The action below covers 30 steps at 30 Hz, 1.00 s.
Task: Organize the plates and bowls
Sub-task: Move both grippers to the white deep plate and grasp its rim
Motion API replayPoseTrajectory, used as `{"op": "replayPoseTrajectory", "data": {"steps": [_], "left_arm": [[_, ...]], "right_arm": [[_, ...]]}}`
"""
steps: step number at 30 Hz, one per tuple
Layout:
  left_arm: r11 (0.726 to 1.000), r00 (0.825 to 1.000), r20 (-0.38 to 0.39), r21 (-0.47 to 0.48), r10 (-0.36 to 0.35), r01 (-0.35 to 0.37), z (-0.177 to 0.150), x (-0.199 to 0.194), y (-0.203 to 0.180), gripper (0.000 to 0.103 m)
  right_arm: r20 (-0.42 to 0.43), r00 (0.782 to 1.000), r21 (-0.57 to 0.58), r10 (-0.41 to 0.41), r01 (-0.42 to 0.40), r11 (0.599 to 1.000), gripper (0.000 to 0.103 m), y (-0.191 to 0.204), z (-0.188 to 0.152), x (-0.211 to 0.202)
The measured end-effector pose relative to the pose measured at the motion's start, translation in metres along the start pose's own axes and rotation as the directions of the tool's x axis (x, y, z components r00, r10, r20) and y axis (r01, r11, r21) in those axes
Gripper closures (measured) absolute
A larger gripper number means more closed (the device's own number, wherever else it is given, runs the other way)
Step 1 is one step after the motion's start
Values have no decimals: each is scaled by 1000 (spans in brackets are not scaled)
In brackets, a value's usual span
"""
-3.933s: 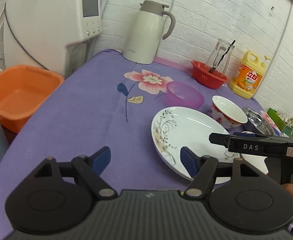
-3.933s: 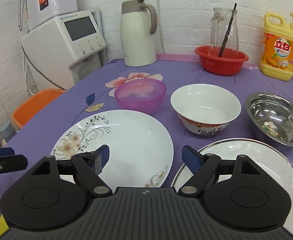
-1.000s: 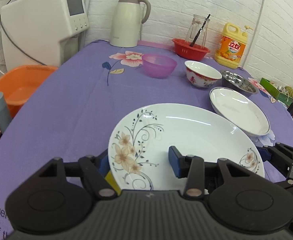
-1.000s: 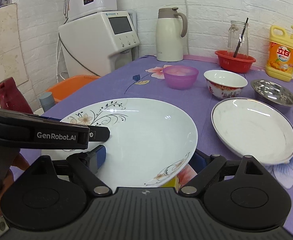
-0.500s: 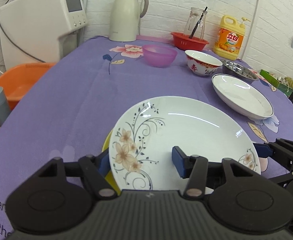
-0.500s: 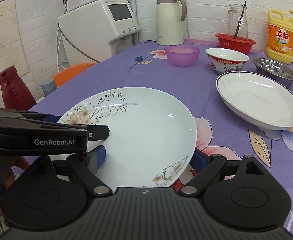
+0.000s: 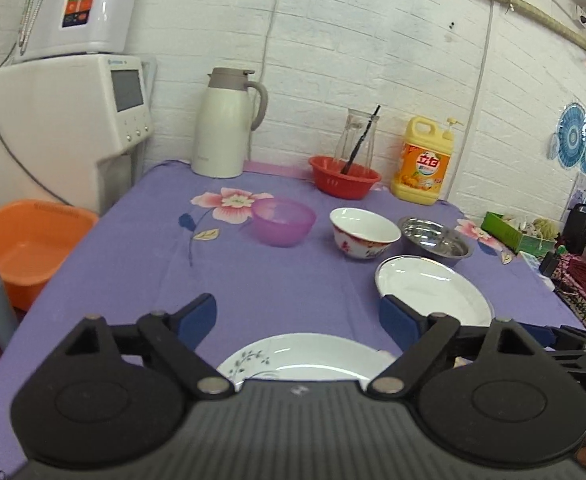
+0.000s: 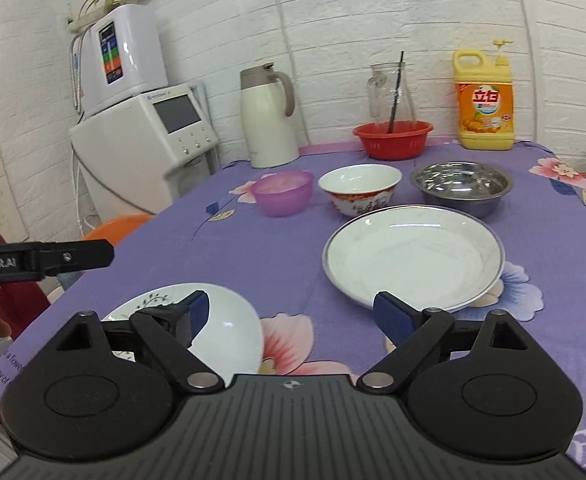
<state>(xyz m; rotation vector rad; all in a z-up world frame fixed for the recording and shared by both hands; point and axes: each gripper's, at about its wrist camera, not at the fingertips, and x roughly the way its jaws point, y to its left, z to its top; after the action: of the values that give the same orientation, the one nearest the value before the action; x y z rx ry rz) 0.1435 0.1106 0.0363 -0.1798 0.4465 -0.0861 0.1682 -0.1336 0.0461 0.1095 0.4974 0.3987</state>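
The floral plate (image 7: pixel 301 356) lies on the purple tablecloth at the near edge, under both grippers; it also shows in the right wrist view (image 8: pixel 229 328). My left gripper (image 7: pixel 297 320) is open and empty above it. My right gripper (image 8: pixel 293 316) is open and empty too. The plain white plate (image 8: pixel 413 256) lies ahead of the right gripper and shows in the left wrist view (image 7: pixel 433 292). Behind it stand a purple bowl (image 8: pixel 283 192), a white-and-red bowl (image 8: pixel 359 188) and a steel bowl (image 8: pixel 461 186).
At the back stand a thermos jug (image 8: pixel 269 120), a red basket (image 8: pixel 393 140) with a glass jar, and a yellow detergent bottle (image 8: pixel 485 104). A water dispenser (image 7: pixel 65 132) and an orange basin (image 7: pixel 25 244) are left of the table.
Both grippers have let go of the floral plate, opened and risen. The plate now lies on the table at the near edge.
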Motion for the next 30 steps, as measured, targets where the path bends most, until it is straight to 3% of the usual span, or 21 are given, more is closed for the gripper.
{"op": "replayPoseTrajectory", "data": {"steps": [6, 9, 13, 18, 30], "left_arm": [[993, 991, -74, -22, -115, 114, 19, 54, -37, 15], [992, 983, -135, -25, -126, 124, 20, 89, -54, 15], [995, 970, -222, -20, -101, 99, 17, 136, -70, 15], [998, 961, -272, 5, -57, 61, 18, 172, -81, 15], [998, 943, -328, -18, -59, 56, 12, 205, -85, 15]], "right_arm": [[15, 992, 41, -128, 127, 991, 0, -55, 18, 10], [-13, 986, 51, -166, 166, 985, 0, -79, 26, 31], [-66, 981, 53, -183, 186, 981, 0, -101, 30, 62], [-138, 971, 17, -195, 199, 980, 0, -111, 25, 93], [-158, 972, 2, -174, 176, 984, 0, -108, 17, 109]]}}
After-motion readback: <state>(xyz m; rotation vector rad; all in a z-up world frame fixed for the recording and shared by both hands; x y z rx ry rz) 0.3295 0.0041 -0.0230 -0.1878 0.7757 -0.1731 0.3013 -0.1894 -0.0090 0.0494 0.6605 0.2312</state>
